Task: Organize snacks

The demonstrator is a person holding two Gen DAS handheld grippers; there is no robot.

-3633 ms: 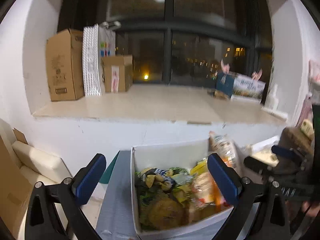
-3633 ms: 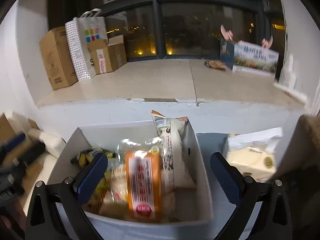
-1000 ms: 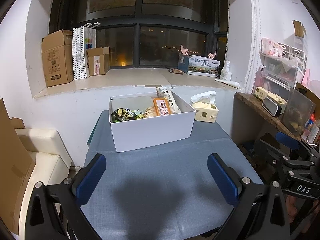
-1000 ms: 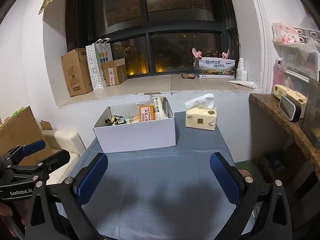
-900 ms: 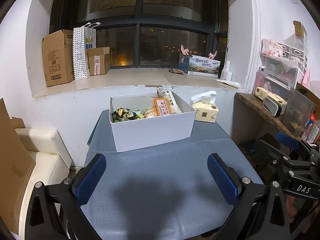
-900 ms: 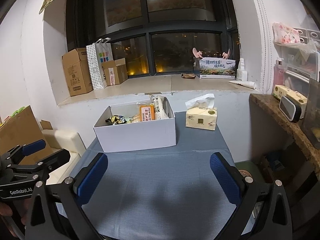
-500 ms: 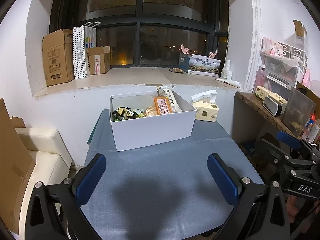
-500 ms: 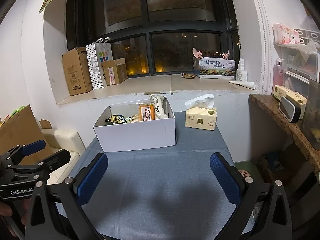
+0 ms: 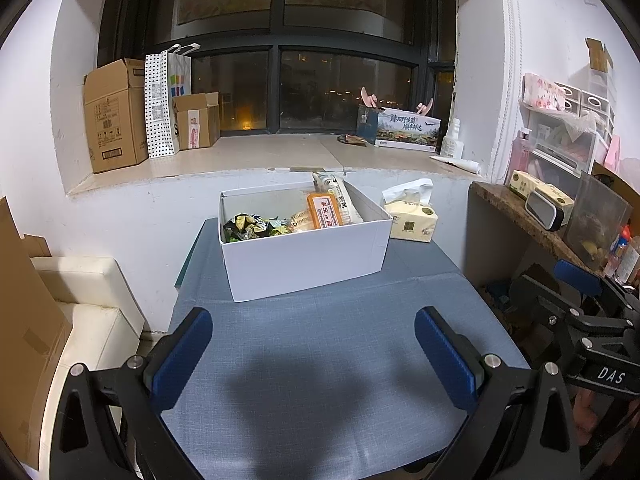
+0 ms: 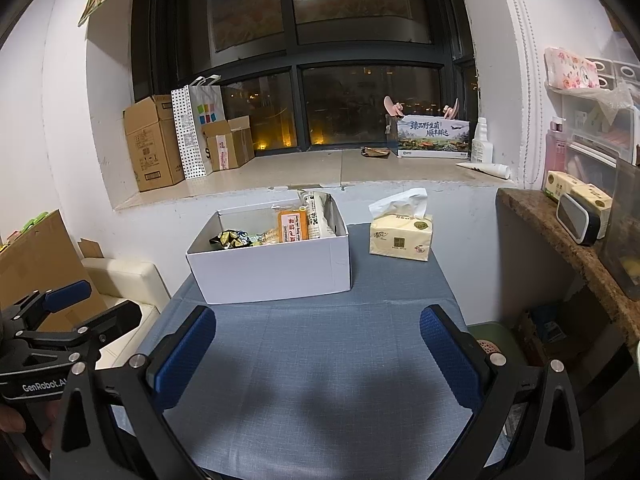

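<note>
Left wrist view: a rectangular white cardboard box (image 9: 308, 256) sits at the far end of a blue woven tablecloth (image 9: 320, 360), holding crinkly foil-wrapped snacks (image 9: 250, 226) and a flat orange packet (image 9: 324, 212). The left gripper (image 9: 312, 354) hangs spread wide, empty, well short of the box. Only the right wrist view shows the soft tissue pack's (image 10: 401, 236) full face; the right gripper (image 10: 318, 354) also gapes empty. Labels look printed, though illegible.

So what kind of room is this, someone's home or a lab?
Most likely a lived-in home, perhaps a small apartment at night. A white cardboard box of snacks and a yellow tissue pack sit on a blue-clothed table, and brown cardboard cartons line the windowsill.
</note>
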